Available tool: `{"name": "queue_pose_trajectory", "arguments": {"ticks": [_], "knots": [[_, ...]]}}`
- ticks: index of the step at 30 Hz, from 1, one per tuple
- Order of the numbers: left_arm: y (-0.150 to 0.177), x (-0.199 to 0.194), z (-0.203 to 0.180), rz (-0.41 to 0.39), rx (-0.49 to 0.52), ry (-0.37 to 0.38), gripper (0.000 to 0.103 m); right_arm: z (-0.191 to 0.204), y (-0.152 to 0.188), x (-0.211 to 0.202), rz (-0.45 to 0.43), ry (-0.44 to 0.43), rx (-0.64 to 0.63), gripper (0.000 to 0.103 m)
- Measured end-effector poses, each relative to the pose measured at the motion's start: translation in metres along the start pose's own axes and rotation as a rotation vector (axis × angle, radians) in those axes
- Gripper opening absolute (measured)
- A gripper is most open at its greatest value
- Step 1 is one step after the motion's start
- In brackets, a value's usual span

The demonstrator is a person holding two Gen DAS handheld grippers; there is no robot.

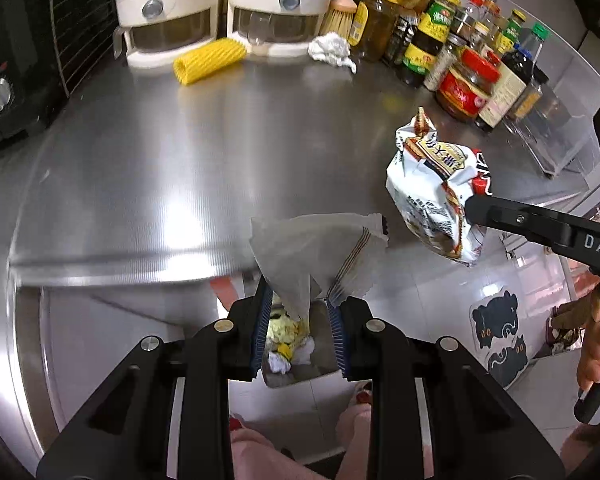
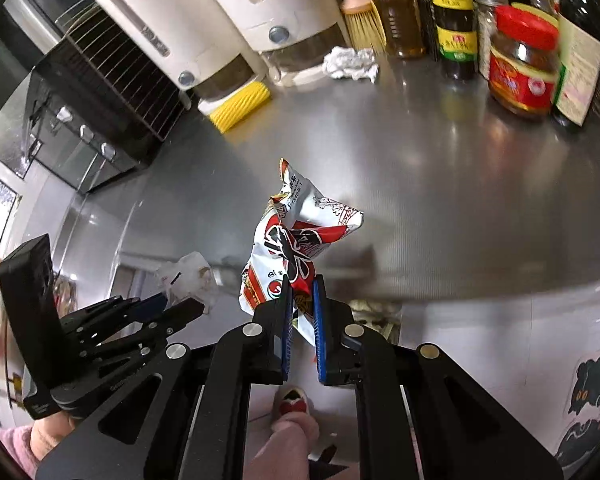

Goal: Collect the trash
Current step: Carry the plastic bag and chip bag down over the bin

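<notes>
My left gripper (image 1: pixel 298 300) is open past the counter's front edge, with a clear plastic wrapper (image 1: pixel 312 248) loose between its fingers, over a metal bin (image 1: pixel 300 376) holding crumpled trash on the floor. My right gripper (image 2: pixel 302 296) is shut on a crumpled white-and-red snack bag (image 2: pixel 296 236), held in the air at the counter's front edge. That bag also shows in the left wrist view (image 1: pixel 436 188), to the right of the left gripper. The left gripper shows in the right wrist view (image 2: pixel 172 308) with the clear wrapper (image 2: pixel 188 276).
On the steel counter (image 1: pixel 180 140) lie a yellow ribbed roll (image 1: pixel 210 60) and a crumpled white tissue (image 1: pixel 332 50). Two white dispensers (image 1: pixel 224 4) stand at the back, sauce jars and bottles (image 1: pixel 468 80) at the right, a black oven (image 1: pixel 4 60) at the left.
</notes>
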State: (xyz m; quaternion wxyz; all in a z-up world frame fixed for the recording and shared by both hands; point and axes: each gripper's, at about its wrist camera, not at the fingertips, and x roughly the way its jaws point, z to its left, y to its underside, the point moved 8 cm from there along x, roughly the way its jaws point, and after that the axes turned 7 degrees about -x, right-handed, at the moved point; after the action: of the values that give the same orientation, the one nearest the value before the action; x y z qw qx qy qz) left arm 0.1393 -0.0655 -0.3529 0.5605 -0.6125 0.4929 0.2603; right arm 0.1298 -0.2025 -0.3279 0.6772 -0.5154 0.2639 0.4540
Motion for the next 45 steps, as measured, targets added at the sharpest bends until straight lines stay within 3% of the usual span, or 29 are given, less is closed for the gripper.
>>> {"name": "queue_pose_trajectory", "arguments": {"ticks": [10,23,34,45], "knots": [[0.063,0.015,0.012,0.084,-0.021,-0.014,0.026,-0.007,0.069,0.002,0.07,0.002,0.048,0.011],[0.132,0.084,0.02,0.252,-0.052,-0.018,0.026,-0.047,0.152,0.087,0.249,0.05,0.158,0.011],[0.161,0.172,0.026,0.314,-0.048,-0.051,0.026,-0.072,0.184,0.17,0.33,0.127,0.237,0.011],[0.175,0.227,0.034,0.405,-0.062,-0.068,0.031,-0.077,0.193,0.215,0.39,0.129,0.235,0.013]]}}
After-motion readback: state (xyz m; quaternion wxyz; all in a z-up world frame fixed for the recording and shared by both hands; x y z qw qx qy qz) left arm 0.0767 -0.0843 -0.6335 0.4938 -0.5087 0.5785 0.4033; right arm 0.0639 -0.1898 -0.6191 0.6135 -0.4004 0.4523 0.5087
